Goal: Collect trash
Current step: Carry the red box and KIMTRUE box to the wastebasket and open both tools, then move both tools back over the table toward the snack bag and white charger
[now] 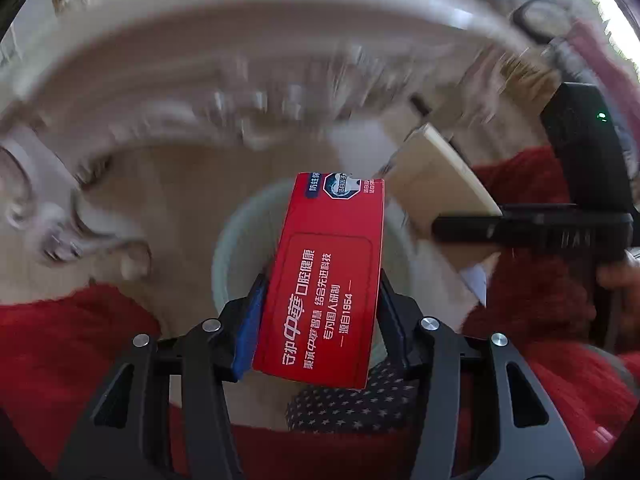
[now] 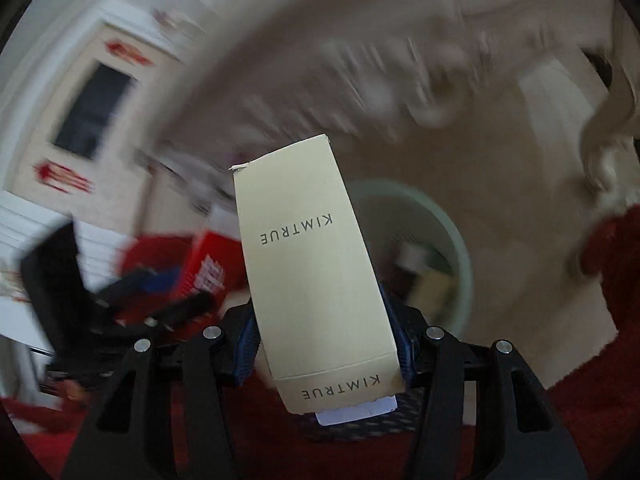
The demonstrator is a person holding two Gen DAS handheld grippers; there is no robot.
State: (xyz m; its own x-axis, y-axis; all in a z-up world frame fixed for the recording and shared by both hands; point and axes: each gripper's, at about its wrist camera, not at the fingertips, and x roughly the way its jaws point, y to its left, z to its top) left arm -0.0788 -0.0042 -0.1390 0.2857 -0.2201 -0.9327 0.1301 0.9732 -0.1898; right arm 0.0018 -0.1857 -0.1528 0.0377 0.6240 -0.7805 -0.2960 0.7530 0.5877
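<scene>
Left gripper (image 1: 320, 308) clamps one red box (image 1: 324, 280), right gripper (image 2: 324, 332) one cream box (image 2: 316, 272); both hang over one bin's (image 2: 456, 240) open rim.

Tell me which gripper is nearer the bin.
Left, as far as can be judged. The left gripper holds its red box right over the bin; the right gripper holds its cream box beside it.

Two cardboard boxes are in view: one red box (image 1: 324, 280) printed with white characters and one cream box (image 2: 316, 264) lettered KIMTRUE. There is one pale green bin (image 2: 460, 248), with at least two blurred items inside; their exact number cannot be told. Two grippers show, the left gripper (image 1: 320, 320) and the right gripper (image 2: 320, 336).
</scene>
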